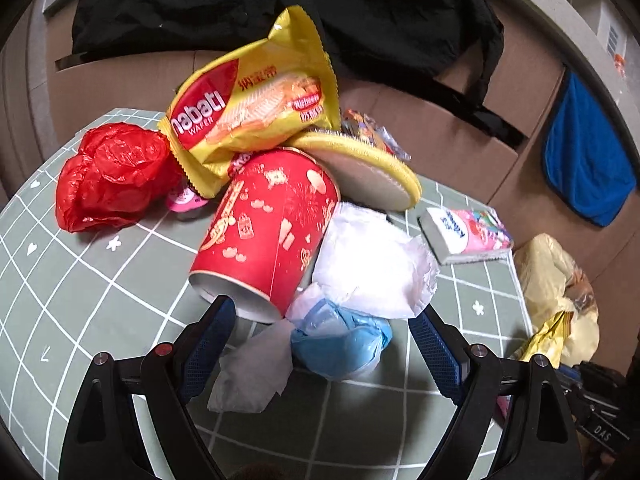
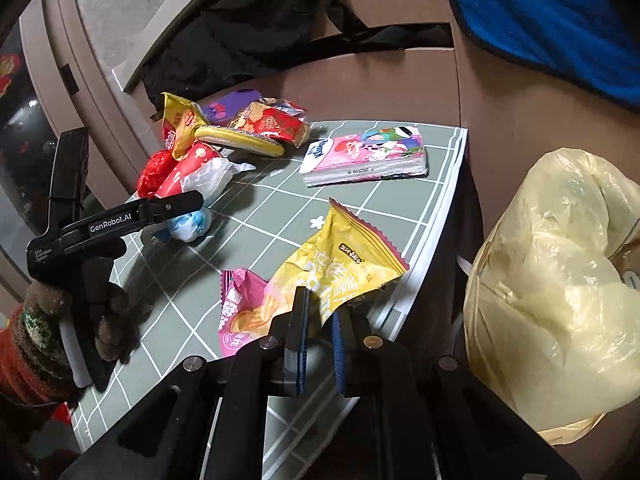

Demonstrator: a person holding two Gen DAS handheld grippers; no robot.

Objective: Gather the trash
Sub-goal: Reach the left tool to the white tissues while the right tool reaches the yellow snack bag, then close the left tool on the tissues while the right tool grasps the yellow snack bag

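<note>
My left gripper [image 1: 324, 320] is open, its fingers on either side of a blue crumpled bag [image 1: 340, 340] with white tissue [image 1: 372, 260] over it. A red paper cup [image 1: 268, 228] lies on its side just beyond, with a yellow Nabati wafer wrapper [image 1: 248, 104] on top and a red plastic bag [image 1: 112, 172] to the left. My right gripper [image 2: 320, 320] is shut on a yellow and pink snack wrapper [image 2: 336, 272] near the table's right edge. A pale yellow trash bag [image 2: 560, 280] hangs to the right of the table.
A pink tissue pack [image 2: 364, 156] lies on the green grid tablecloth [image 2: 248, 240]. A yellow sponge pad [image 1: 376, 172] and more wrappers [image 2: 268, 120] sit at the back. A black garment [image 1: 280, 12] and a blue cloth [image 1: 584, 152] lie on cardboard boxes [image 1: 440, 120] behind.
</note>
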